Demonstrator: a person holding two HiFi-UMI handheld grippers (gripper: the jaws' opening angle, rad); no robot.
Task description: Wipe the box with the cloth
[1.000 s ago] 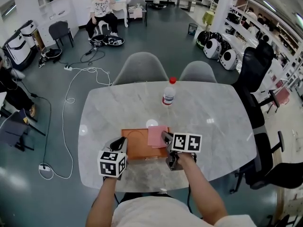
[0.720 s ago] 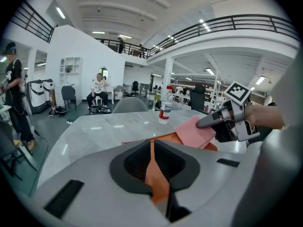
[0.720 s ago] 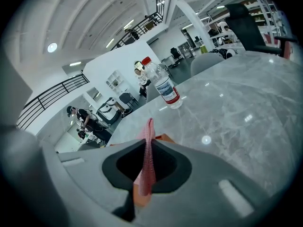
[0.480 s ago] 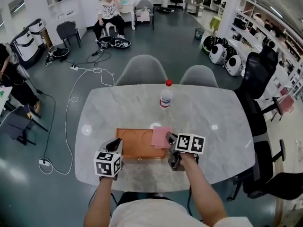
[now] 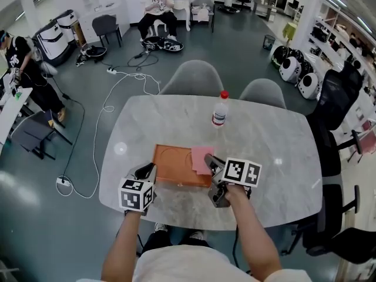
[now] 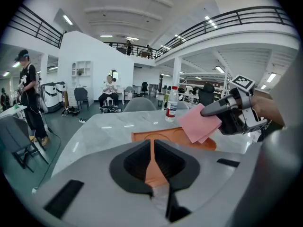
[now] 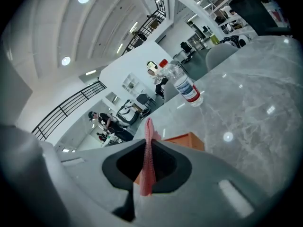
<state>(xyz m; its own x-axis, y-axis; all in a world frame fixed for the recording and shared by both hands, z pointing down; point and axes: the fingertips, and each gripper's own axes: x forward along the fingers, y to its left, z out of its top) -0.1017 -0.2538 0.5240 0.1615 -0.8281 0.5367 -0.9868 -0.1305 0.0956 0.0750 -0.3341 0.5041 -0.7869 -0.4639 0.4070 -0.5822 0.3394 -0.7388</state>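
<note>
A flat orange box (image 5: 173,164) lies on the marble table (image 5: 276,140) near its front edge. My left gripper (image 5: 148,169) sits at the box's near left corner. In the left gripper view its jaws are closed (image 6: 152,148) with the orange rim (image 6: 161,136) between them. My right gripper (image 5: 210,162) is shut on a pink cloth (image 5: 201,159), which hangs over the box's right end. From the left gripper view the cloth (image 6: 201,123) appears as a folded square, held just above the box. In the right gripper view it stands edge-on (image 7: 147,160) between the jaws (image 7: 148,136), with the box (image 7: 187,140) just beyond.
A plastic water bottle (image 5: 220,110) with a red cap stands upright at the table's far middle. Two grey chairs (image 5: 194,78) are tucked in at the far side, and black office chairs (image 5: 338,98) stand to the right. People are seated and standing farther back in the room.
The head camera has shifted, so the table sits further right and lower in view. Both grippers keep their places on the box and cloth.
</note>
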